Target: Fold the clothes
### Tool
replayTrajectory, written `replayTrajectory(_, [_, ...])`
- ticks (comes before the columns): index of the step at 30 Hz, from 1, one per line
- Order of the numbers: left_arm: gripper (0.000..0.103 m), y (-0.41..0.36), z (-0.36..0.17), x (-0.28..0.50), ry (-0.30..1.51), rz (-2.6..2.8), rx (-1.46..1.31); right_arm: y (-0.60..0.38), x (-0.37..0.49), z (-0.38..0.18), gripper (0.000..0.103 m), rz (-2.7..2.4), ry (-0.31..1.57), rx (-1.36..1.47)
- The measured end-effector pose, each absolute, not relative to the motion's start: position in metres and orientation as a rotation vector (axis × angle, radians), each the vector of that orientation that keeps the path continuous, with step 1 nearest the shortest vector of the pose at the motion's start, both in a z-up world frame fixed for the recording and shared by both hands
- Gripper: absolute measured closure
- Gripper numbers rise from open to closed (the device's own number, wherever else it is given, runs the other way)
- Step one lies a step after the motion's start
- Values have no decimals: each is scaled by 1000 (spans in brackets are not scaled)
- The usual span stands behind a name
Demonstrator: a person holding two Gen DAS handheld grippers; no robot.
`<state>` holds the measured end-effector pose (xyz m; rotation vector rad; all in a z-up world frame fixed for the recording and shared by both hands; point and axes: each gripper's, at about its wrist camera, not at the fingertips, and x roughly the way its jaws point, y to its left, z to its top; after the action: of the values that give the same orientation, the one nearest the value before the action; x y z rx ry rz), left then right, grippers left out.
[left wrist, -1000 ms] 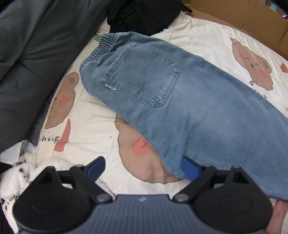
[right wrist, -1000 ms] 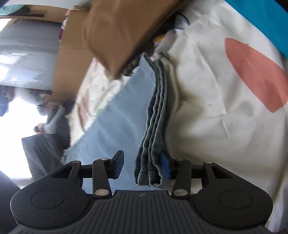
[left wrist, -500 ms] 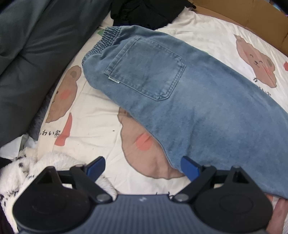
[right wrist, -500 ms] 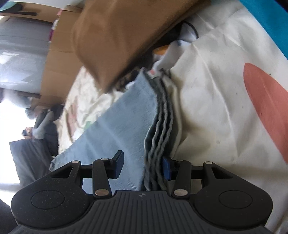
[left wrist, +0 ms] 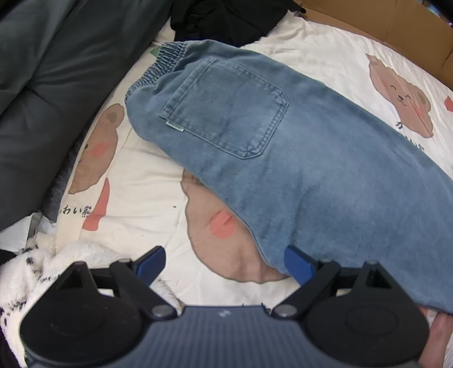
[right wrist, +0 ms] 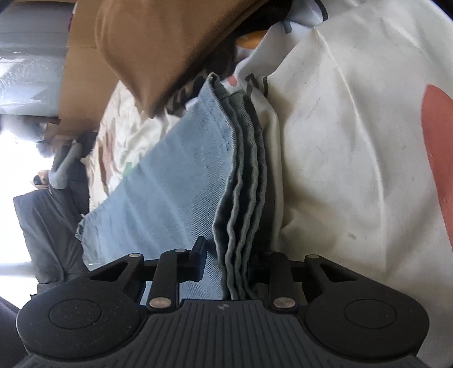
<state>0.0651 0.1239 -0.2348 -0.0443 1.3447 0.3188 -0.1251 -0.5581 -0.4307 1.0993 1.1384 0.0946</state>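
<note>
Blue jeans (left wrist: 283,155) lie flat on the bear-print sheet (left wrist: 141,184), waistband at the far left and back pocket facing up. My left gripper (left wrist: 223,263) hovers open over the sheet, and its right fingertip (left wrist: 297,263) is at the jeans' near edge. In the right wrist view the same jeans (right wrist: 184,184) end in a stack of leg hems (right wrist: 243,198). My right gripper (right wrist: 232,254) straddles that stack and its jaws are closing. The layers still look loose, and the right finger is hidden behind them.
A dark grey duvet (left wrist: 42,85) borders the sheet on the left, with black clothing (left wrist: 220,17) at the far end. Cardboard (left wrist: 382,25) lines the far right. Fluffy white fabric (left wrist: 42,269) lies at the near left. Brown fabric (right wrist: 170,42) hangs above the hems.
My right gripper has slid forward and lower along the hems, and its jaws have narrowed around the stack. The left gripper has stayed put, still open.
</note>
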Motion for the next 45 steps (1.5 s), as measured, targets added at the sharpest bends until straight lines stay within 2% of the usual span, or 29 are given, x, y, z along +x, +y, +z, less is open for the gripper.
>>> replayTrajectory(5, [11,121,-232,70,1339,303,-21,-554,-111,-429,76,83,1129,1068])
replayTrajectory(7, [11,119,-230,74,1326,290,-22,-552,-110,-427,87,86,1149,1036])
replayTrajectory(10, [11,114,-228,80,1306,261,-32,-555,-112,-415,94,92,1159,1004])
replayTrajectory(29, [11,94,-223,98,1270,152,-29,-527,-106,-226,95,283,917,820])
replayTrajectory(37, [11,92,-220,104,1268,126,-15,-539,-95,-171,95,286,873,802])
replayTrajectory(45, [11,85,-224,114,1259,41,-35,-564,-95,-140,95,219,881,765])
